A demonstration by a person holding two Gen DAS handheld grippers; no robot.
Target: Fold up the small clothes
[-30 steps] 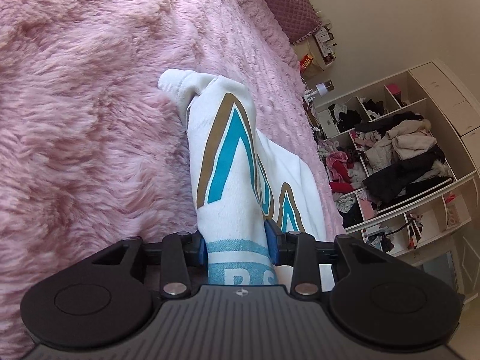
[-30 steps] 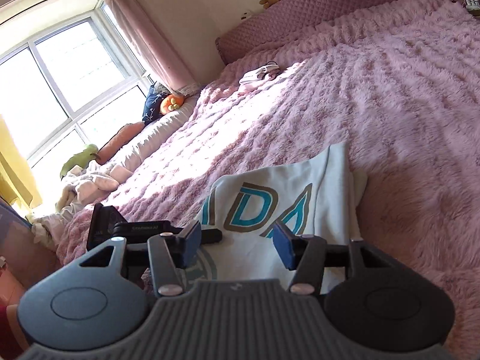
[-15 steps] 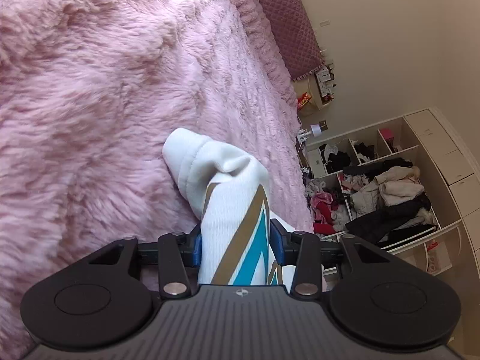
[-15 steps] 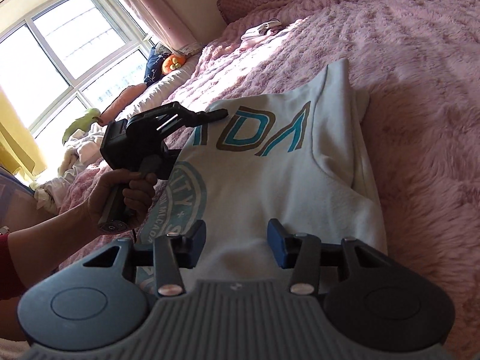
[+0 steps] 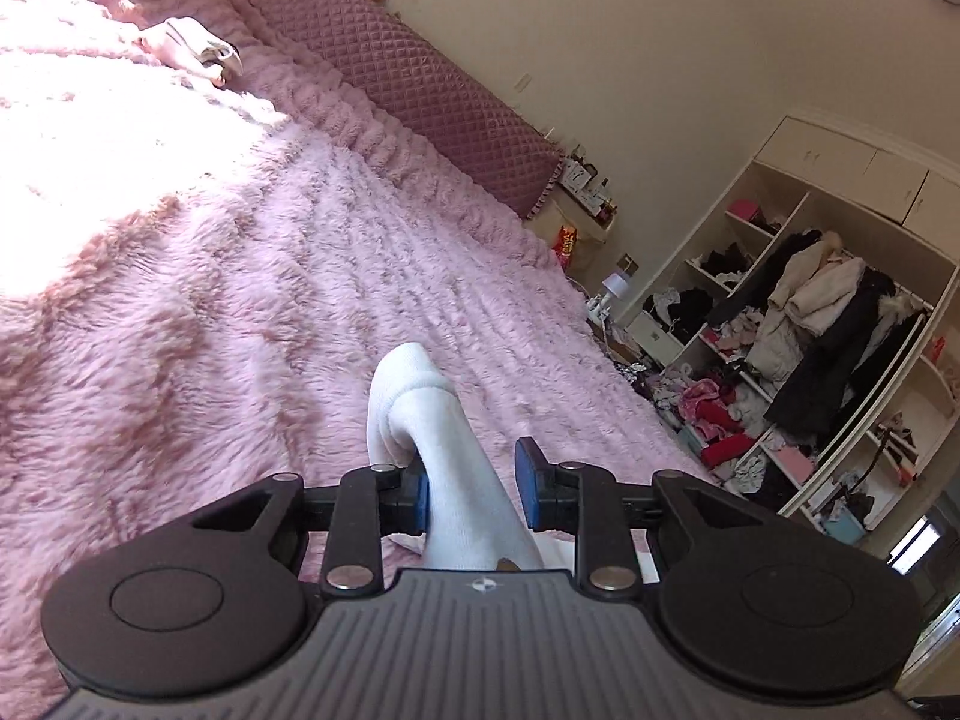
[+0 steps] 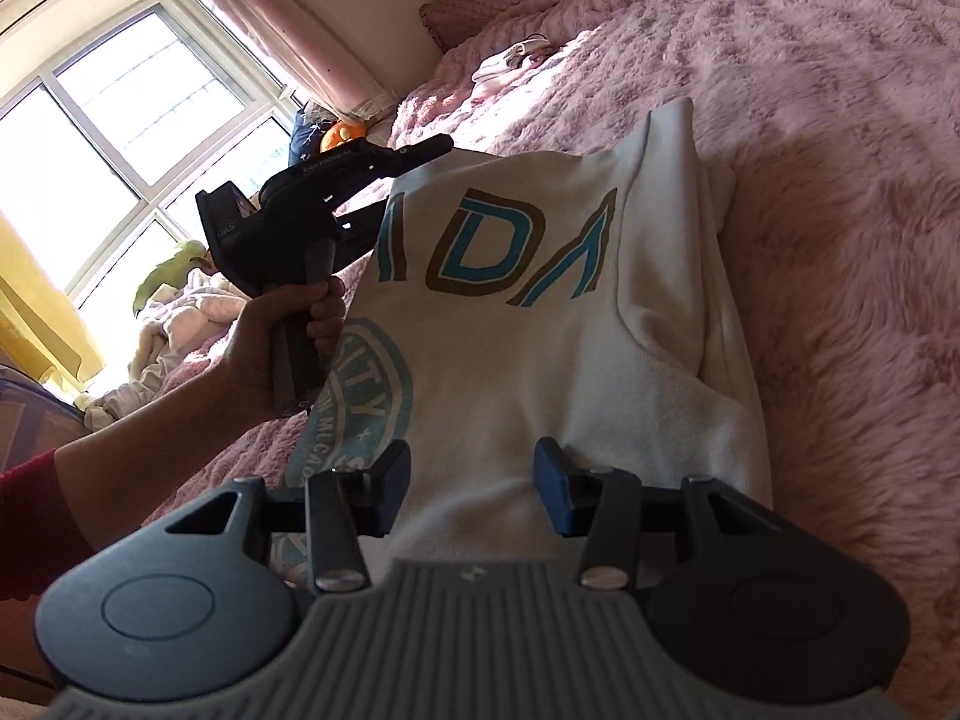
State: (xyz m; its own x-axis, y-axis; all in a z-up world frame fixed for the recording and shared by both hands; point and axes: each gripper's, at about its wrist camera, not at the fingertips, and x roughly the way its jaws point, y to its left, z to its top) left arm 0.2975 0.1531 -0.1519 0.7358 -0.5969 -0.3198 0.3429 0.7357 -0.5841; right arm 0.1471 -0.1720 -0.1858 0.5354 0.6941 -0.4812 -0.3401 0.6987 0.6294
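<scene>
On the fluffy pink bedspread [image 5: 252,276], the left gripper [image 5: 471,489] has just parted its fingers; the white printed sweatshirt [image 5: 447,468] rests loose between them, so that fold seems laid. Nearer, the right gripper [image 6: 472,489] hovers open over the sweatshirt's hem, gripping nothing.

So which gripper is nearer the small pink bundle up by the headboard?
Left. The left gripper is at the shirt's far edge, toward the pink bundle; the right gripper is over its near end.
</scene>
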